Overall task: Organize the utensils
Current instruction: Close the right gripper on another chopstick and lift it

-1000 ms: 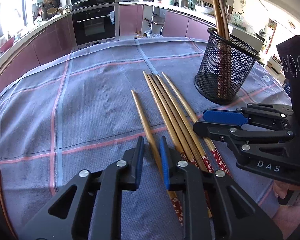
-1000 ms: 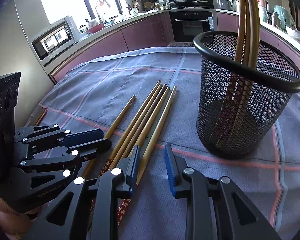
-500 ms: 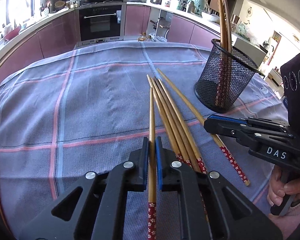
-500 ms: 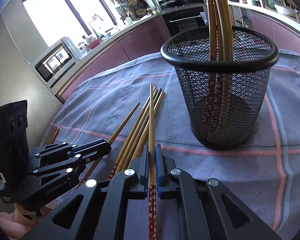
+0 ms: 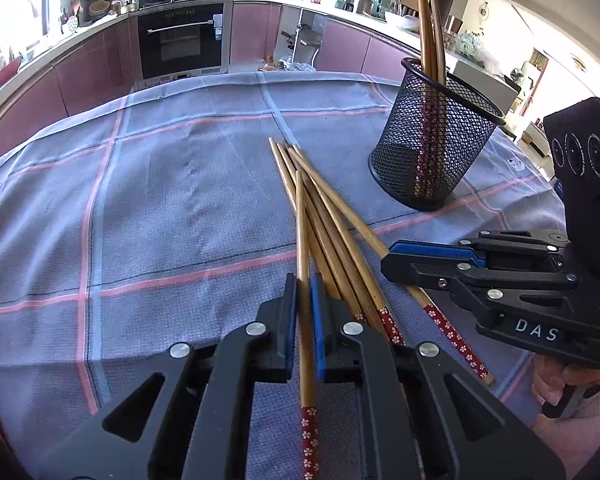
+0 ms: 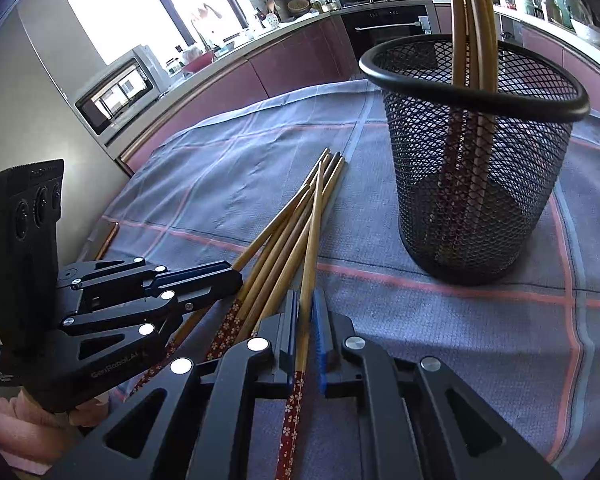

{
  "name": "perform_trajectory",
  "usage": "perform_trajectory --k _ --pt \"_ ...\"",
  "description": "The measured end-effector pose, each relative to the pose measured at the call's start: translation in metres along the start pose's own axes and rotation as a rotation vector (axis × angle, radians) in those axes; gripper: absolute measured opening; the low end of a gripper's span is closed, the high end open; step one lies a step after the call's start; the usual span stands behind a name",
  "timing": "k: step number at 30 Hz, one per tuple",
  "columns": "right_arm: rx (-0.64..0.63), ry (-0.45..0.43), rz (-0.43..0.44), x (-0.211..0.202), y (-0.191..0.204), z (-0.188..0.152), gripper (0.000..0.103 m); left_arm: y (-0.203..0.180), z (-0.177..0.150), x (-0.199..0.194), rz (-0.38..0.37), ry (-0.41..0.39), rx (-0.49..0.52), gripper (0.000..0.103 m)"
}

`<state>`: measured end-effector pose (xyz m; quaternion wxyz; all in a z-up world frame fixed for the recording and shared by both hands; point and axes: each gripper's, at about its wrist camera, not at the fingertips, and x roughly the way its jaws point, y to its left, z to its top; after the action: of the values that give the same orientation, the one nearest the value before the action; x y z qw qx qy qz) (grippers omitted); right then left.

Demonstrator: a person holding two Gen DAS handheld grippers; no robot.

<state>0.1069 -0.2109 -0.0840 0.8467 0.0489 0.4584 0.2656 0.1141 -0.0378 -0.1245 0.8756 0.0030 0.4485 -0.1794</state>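
Note:
My left gripper point(image 5: 303, 280) is shut on a bamboo chopstick point(image 5: 301, 216) with a red flowered end, which points away over the pile. My right gripper point(image 6: 307, 300) is shut on another chopstick point(image 6: 314, 220) the same way. Between the two grippers several loose chopsticks point(image 5: 332, 232) lie in a fan on the cloth, and they also show in the right wrist view as a pile point(image 6: 276, 240). A black mesh holder point(image 5: 436, 152) stands upright beyond the pile to the right, with three chopsticks in it. Seen from the right wrist, the holder point(image 6: 472, 184) is close ahead. The right gripper point(image 5: 388, 258) and the left gripper point(image 6: 232, 276) flank the pile.
A blue-grey tablecloth point(image 5: 160, 200) with pink lines covers the round table. Kitchen cabinets and an oven point(image 5: 180, 40) run behind the table's far edge. A microwave point(image 6: 116, 92) sits to the left. A person's hand point(image 5: 556, 384) holds the right gripper's handle.
Both grippers stood open around chopsticks lying on the cloth; both have since shut on one each. The two held chopsticks have swung to point straight ahead, crossing over the pile.

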Motion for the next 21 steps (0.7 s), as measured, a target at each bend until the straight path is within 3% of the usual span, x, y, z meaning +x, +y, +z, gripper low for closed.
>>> perform_trajectory --k 6,12,21 --pt "-0.017 0.002 -0.015 0.007 -0.002 0.009 0.013 0.0 0.006 0.005 -0.006 0.013 0.02 0.009" --pt "-0.013 -0.007 -0.013 0.006 -0.007 0.01 0.008 0.0 0.009 0.006 -0.002 0.021 0.023 0.008" --pt "-0.021 -0.101 0.02 -0.03 -0.005 0.009 0.006 -0.007 0.016 -0.019 -0.049 -0.034 0.027 0.007"
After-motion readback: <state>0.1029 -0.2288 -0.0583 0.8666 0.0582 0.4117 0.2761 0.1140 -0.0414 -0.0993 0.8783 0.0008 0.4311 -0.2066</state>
